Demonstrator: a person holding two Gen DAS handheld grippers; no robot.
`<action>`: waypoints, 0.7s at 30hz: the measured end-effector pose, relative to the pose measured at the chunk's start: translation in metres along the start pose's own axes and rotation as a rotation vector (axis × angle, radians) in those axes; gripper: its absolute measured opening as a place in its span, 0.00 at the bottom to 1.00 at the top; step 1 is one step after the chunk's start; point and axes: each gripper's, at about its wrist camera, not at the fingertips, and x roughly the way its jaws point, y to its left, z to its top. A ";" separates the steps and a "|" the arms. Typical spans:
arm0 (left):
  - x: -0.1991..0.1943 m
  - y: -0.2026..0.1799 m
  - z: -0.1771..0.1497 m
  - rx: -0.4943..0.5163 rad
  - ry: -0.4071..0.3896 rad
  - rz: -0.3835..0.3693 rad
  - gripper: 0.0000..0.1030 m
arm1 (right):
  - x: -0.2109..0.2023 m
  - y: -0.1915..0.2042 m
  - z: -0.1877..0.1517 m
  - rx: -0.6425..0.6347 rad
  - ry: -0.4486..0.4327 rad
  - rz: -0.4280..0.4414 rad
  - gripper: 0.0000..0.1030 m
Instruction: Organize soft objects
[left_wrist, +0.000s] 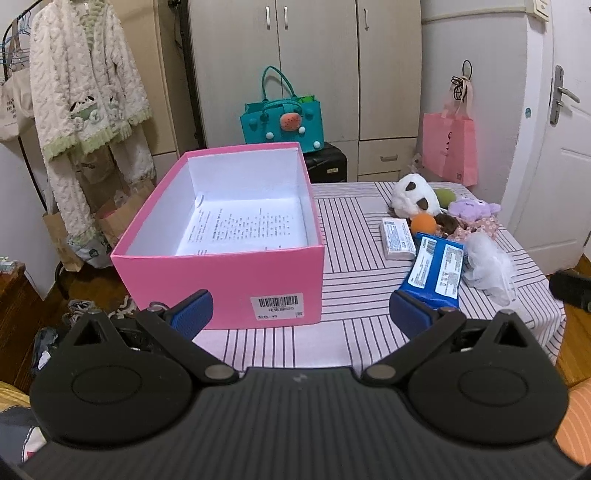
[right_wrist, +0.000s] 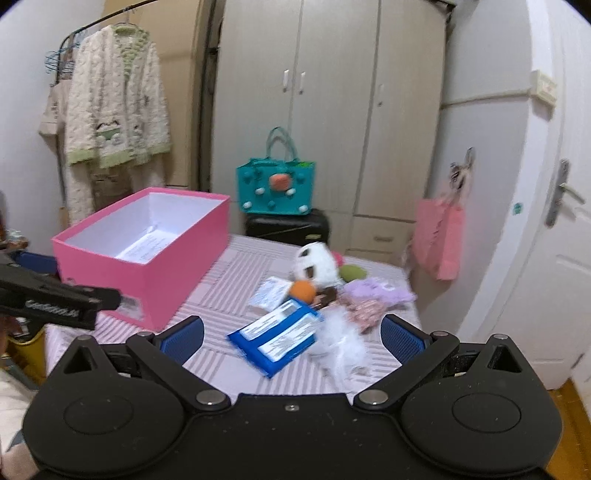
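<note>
Both grippers hover above the near edge of the table (left_wrist: 354, 295), jaws wide apart and holding nothing. The left gripper (left_wrist: 301, 314) faces the pink box (left_wrist: 221, 280), which stands open on the table's left side with a printed sheet (left_wrist: 243, 229) lying on its floor. The right gripper (right_wrist: 291, 336) points at the soft things heaped by the right edge: a white plush (right_wrist: 317, 262), an orange ball (right_wrist: 303, 290), a green ball (right_wrist: 352, 272), a purple plush (right_wrist: 380, 290) and a white mesh puff (right_wrist: 341, 345). A blue packet (right_wrist: 277, 338) and a small white pack (right_wrist: 269, 293) lie among them, well apart from the box.
</note>
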 end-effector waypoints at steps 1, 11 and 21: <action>0.000 -0.001 0.000 0.001 -0.003 0.003 1.00 | 0.000 0.000 0.000 0.007 0.005 0.012 1.00; -0.006 -0.003 -0.001 -0.018 -0.021 0.052 1.00 | 0.002 -0.011 -0.003 0.036 0.014 -0.015 1.00; -0.006 -0.001 0.007 -0.055 0.015 0.088 1.00 | 0.001 -0.023 -0.003 0.060 0.028 0.017 1.00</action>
